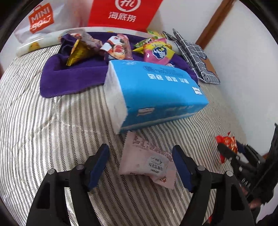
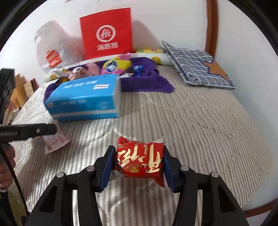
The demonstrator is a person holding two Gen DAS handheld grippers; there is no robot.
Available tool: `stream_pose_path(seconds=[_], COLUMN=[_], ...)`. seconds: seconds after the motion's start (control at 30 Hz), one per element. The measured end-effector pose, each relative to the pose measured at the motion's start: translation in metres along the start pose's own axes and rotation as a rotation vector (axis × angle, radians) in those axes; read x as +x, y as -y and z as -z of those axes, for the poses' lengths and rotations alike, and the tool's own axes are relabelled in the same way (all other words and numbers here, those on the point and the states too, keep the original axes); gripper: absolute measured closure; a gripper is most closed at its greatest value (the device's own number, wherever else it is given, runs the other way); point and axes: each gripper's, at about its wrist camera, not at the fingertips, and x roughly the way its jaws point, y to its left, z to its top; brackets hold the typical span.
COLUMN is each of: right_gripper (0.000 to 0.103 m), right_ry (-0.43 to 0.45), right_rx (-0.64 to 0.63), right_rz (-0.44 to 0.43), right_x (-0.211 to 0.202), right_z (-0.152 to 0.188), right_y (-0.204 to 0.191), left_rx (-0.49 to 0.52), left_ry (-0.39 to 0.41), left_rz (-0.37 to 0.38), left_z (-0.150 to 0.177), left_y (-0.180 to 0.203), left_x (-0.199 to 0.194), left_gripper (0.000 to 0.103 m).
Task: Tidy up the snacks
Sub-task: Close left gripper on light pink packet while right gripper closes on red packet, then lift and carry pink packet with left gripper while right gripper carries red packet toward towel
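Note:
My left gripper [image 1: 141,153] is open, its fingers on either side of a pale pink snack packet [image 1: 147,161] that lies on the striped bedcover. My right gripper [image 2: 138,155] is shut on a red snack packet with gold writing [image 2: 140,160], held just above the bed; that packet also shows at the right edge of the left wrist view [image 1: 226,144]. Several colourful snack packets [image 1: 118,47] lie heaped on a purple towel [image 1: 73,76] at the back. The pink packet also shows under my left gripper in the right wrist view [image 2: 55,141].
A blue tissue pack [image 1: 154,92] lies between the towel and the pink packet. A red paper bag [image 1: 121,13] and a white Miniso bag [image 1: 41,19] stand against the wall. A folded checked cloth bag [image 2: 196,67] lies at the back right.

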Motion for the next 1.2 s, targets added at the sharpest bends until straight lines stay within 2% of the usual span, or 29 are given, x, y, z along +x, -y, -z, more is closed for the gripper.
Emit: stream_pose_path(seconds=[0.2, 0.47, 0.57, 0.63, 0.7, 0.77, 0.8, 0.93, 1.2], right_gripper=[0.053, 0.053, 0.053, 0.053, 0.053, 0.053, 0.053, 0.053, 0.053], right_ry=[0.011, 0.01, 0.0, -0.003, -0.005, -0.003, -0.002, -0.001, 0.01], right_rx=[0.036, 0.053, 0.055, 0.057, 0.055, 0.051, 0.048, 0.04, 0.026], right_rz=[0.03, 0.037, 0.035, 0.032, 0.029, 0.03, 0.03, 0.032, 0.033], right_x=[-0.001, 0.0, 0.003, 0.005, 0.005, 0.005, 0.005, 0.005, 0.004], right_z=[-0.005, -0.006, -0.006, -0.008, -0.009, -0.01, -0.011, -0.014, -0.023], right_y=[0.018, 0.027, 0.025, 0.023, 0.021, 0.018, 0.017, 0.011, 0.0], left_rx=[0.099, 0.223, 0.267, 0.263, 0.258, 0.254, 0.257, 0.265, 0.189], left_ry=[0.004, 0.032, 0.055, 0.072, 0.084, 0.088, 0.091, 0.098, 0.098], left_rz=[-0.053, -0.185, -0.234, -0.23, -0.237, -0.239, -0.236, -0.227, -0.176], left_z=[0.003, 0.016, 0.022, 0.023, 0.025, 0.027, 0.029, 0.031, 0.029], left_y=[0.018, 0.039, 0.043, 0.041, 0.04, 0.037, 0.037, 0.036, 0.022], left_x=[0.009, 0.019, 0.019, 0.016, 0.012, 0.009, 0.006, 0.003, -0.011], left_gripper=[0.016, 0.014, 0.022, 0.03, 0.043, 0.048, 0.055, 0.056, 0.057])
